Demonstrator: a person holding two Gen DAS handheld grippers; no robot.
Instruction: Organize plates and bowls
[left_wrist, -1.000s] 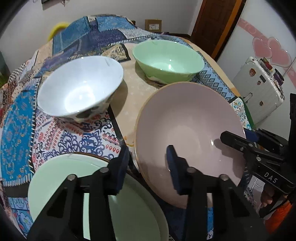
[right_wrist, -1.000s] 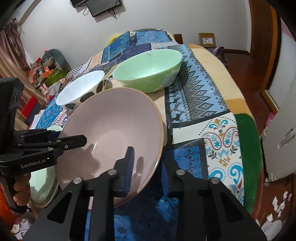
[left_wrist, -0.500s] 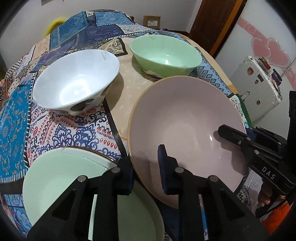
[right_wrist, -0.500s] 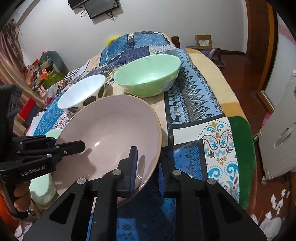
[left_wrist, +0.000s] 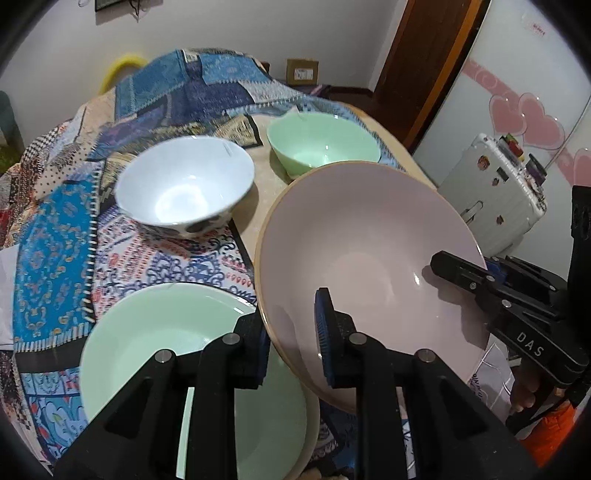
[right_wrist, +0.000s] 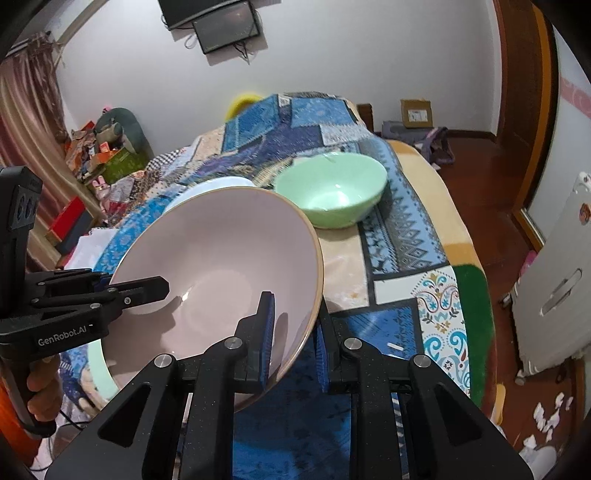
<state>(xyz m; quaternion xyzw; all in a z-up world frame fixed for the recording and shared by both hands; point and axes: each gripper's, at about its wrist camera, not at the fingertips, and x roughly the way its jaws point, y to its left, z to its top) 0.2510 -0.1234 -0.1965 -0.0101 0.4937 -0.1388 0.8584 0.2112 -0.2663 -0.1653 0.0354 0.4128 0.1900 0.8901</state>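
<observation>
Pink bowl (left_wrist: 369, 254) clamped between left tongs (left_wrist: 291, 345) and right tongs (right_wrist: 293, 338), seemingly airborne

I have the left tongs (left_wrist: 291, 332) and right tongs (right_wrist: 293, 328) clamped on opposite rims of the pink bowl (left_wrist: 369, 251), both tilted downward.

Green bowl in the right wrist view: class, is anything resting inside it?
No. The green bowl shows only its bare, glossy inner surface, standing apart from the pink plate.
</observation>
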